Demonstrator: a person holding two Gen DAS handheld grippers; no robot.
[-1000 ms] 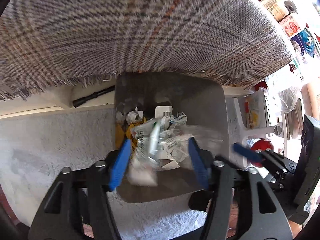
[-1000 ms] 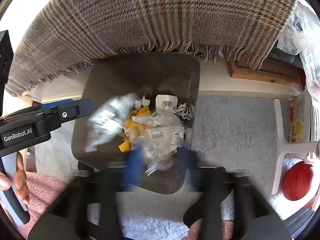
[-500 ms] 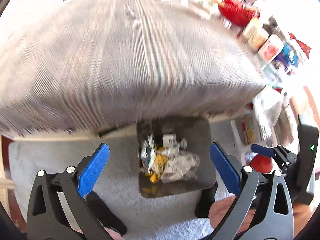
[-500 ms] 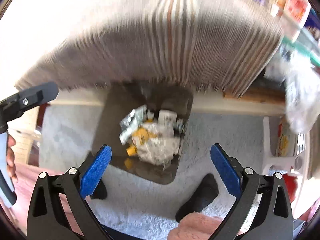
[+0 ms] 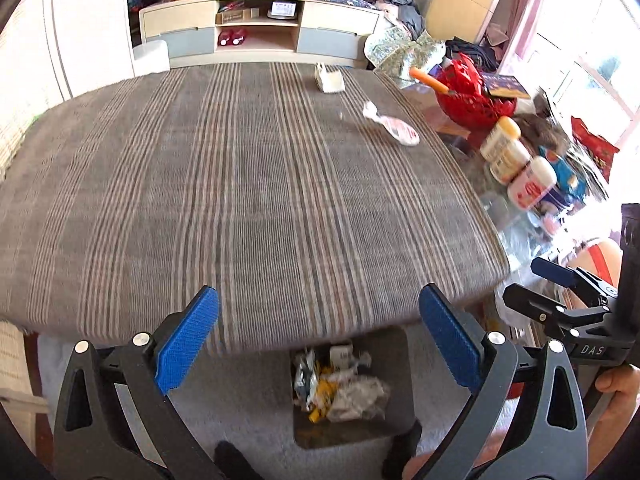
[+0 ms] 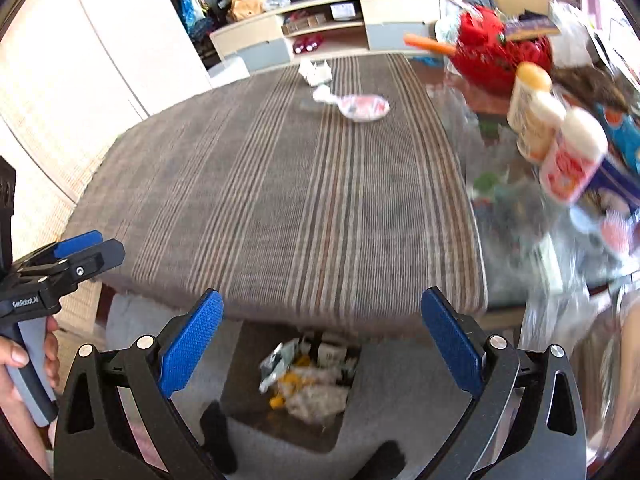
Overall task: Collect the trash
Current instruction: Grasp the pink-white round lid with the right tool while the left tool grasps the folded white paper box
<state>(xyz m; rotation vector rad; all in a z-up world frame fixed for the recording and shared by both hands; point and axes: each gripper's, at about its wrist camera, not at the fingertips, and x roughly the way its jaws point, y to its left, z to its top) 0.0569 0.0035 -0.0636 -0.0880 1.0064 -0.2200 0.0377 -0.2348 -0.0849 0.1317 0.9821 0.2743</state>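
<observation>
We hold our left hand-held gripper point(image 5: 318, 344) above the near edge of the table point(image 5: 248, 184). Its two blue fingers point(image 5: 188, 346) are spread wide apart and nothing is between them. Our right hand-held gripper point(image 6: 322, 344) is the same: spread wide with nothing in it, and it also hangs over the near edge of the table.

A striped brown cloth point(image 6: 288, 184) covers the table. Two bits of trash lie on it, close to the far right corner. One is a crumpled white wrapper with red print point(image 5: 394, 125), near the right edge. The other is a small white box point(image 5: 330, 79), right by the far edge. They are close together but do not touch in the left view.

On the floor under the near edge of the table stands a dark bin point(image 5: 354, 392). Inside it we see a pile of trash point(image 5: 336, 388): white papers, shiny wrappers and yellow bits.

Past the right edge of the cloth stand white bottles point(image 5: 516, 164) and a red basket point(image 5: 472, 92) with an orange stick point(image 5: 430, 79) poking out. At the far side of the room there is a long low cabinet point(image 5: 260, 28).
</observation>
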